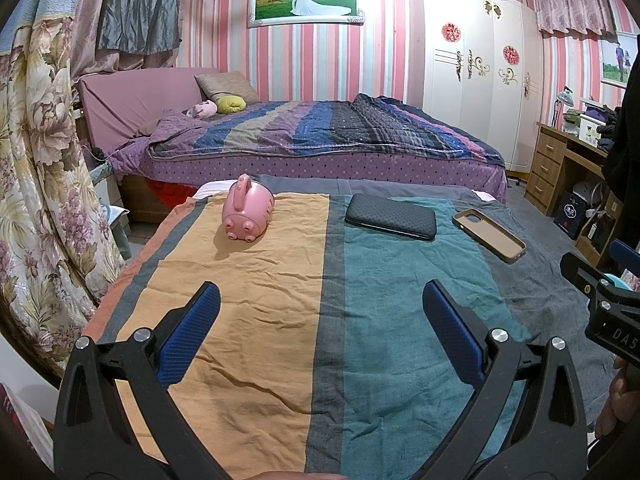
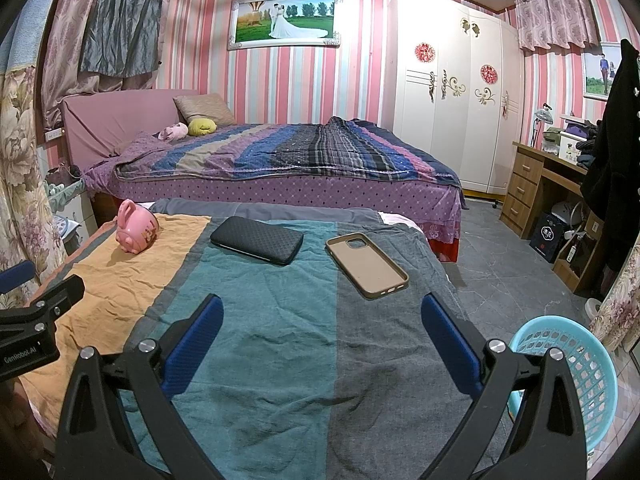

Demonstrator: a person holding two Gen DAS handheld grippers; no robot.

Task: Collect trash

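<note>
- The task's receptacle looks to be the light-blue plastic lattice basket, standing on the floor just beside the right edge of the bench; its inside is mostly hidden behind the right gripper's frame, so I cannot tell whether anything lies in it.
- Three things lie on the striped cloth covering the bench, any of which might count as trash: a tan, soft-looking phone case lying hollow side up on the grey stripe, a black phone-shaped slab with a dimpled, woven-looking surface on the teal stripe, and a glossy pink pig-shaped pot with a loop handle tipped on its side on the orange stripe.
- How far along: none of the three is in the basket or held. Since the basket's contents are hidden, this fits either a stage with everything left to gather or one where other items have gone in and these remain.
- The left gripper hovers above the orange and teal stripes, jaws spread wide with nothing between them.
- The right gripper hovers above the teal and grey stripes, near the tan case, jaws likewise spread and empty.
- The cloth is thin, wrinkled woven fabric; the pads on the jaws are blue and ribbed.
</note>
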